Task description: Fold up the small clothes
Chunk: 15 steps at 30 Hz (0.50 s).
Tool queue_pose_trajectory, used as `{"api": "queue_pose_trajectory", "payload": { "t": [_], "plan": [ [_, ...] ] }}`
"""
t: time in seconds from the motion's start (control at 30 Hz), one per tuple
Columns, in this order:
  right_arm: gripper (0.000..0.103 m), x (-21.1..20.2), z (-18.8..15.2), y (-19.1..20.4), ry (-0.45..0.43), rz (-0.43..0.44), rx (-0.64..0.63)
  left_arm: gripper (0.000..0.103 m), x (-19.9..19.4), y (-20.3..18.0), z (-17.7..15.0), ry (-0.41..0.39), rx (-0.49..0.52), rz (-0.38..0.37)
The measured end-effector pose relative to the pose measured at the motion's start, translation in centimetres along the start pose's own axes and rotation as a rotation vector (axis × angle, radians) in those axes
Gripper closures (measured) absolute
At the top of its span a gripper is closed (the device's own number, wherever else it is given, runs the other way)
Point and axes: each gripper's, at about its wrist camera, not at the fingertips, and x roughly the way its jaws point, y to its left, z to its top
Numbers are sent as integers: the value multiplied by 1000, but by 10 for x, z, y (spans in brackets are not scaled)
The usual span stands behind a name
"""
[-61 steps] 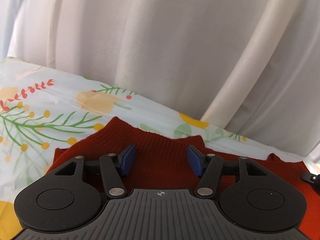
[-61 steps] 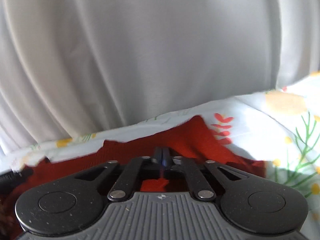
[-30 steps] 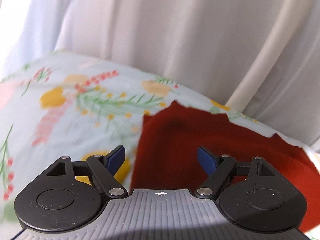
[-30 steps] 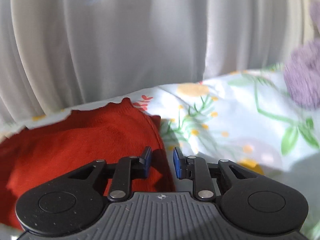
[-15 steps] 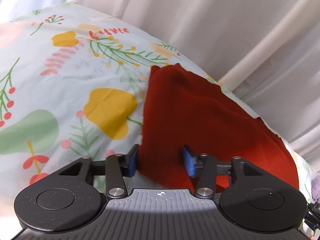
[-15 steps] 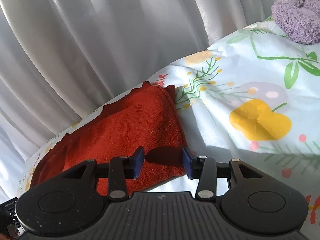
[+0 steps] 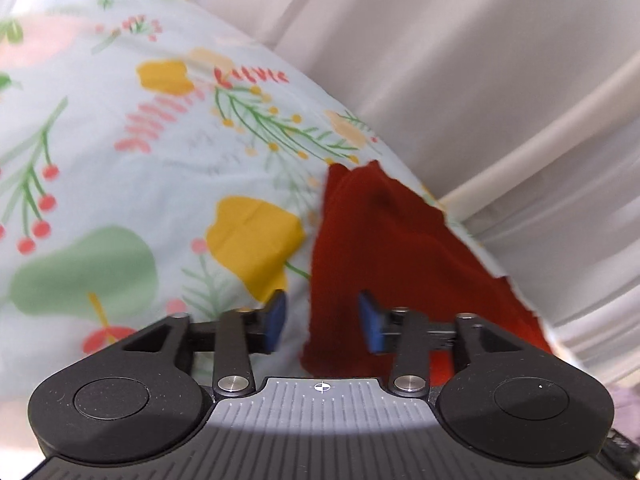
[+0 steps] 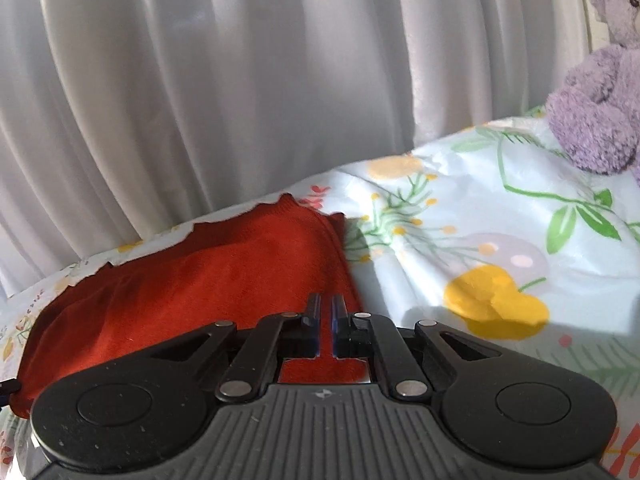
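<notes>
Plainly, the red garment [image 7: 400, 264] lies flat along the far edge of the bed's floral sheet [image 7: 120, 184], right of centre in the left wrist view and left of centre in the right wrist view, just below the white curtain [image 8: 240, 100]. The left gripper [image 7: 322, 322] stands well open, straddling the garment's near left corner with nothing caught between the blue pads. The right gripper [image 8: 325, 330] is nearly closed, a thin slit left, with red cloth showing behind and below it; whether it has hold of the hem I cannot tell. To do the next grasp well, I would judge each gripper should take its corner deep enough to catch all layers, then both lift together so the fold stays square. Only the right wrist view shows the purple plush bear [image 8: 600, 92] at upper right; only the left shows the garment's left edge.
</notes>
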Motion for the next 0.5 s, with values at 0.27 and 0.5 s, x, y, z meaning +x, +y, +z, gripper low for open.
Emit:
{"api": "queue_pose_trajectory", "payload": {
  "t": [0.27, 0.5],
  "plan": [
    [98, 24, -4, 94, 103, 309, -94, 47, 30, 6, 10, 17, -97, -68],
    [98, 56, -39, 189, 217, 466, -240, 83, 61, 9, 25, 64, -192, -94]
  ]
}}
